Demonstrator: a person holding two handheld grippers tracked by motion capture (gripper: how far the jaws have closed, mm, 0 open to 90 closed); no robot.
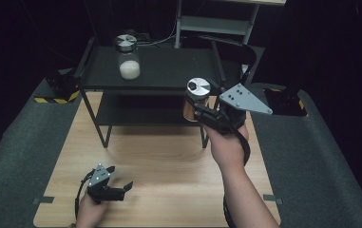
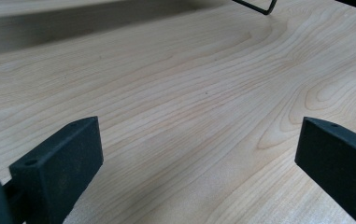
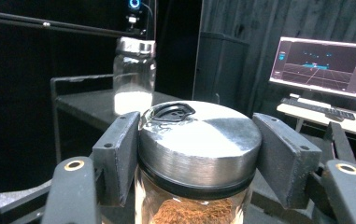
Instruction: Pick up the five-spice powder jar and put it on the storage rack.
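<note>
Two jars, one rack (image 1: 169, 66): brown jar (image 1: 195, 102) clamped by the lid in right gripper (image 1: 202, 113), level with rack top — keep upright, lift clear, set beside white jar (image 1: 129, 61). Left gripper (image 1: 121, 189) gaping, empty, below rack.

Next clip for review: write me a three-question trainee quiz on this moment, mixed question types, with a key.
1. True or false: the right gripper is clamped on the lid of the jar of brown powder.
2. Where does the jar of white powder stand? A) on the wooden table B) on the top shelf of the black rack C) in the left gripper
3. Fill in: the left gripper, low over the wooden table, has its jaws ____ with nothing between them.

Key: 1 true; 2 B; 3 open
</note>
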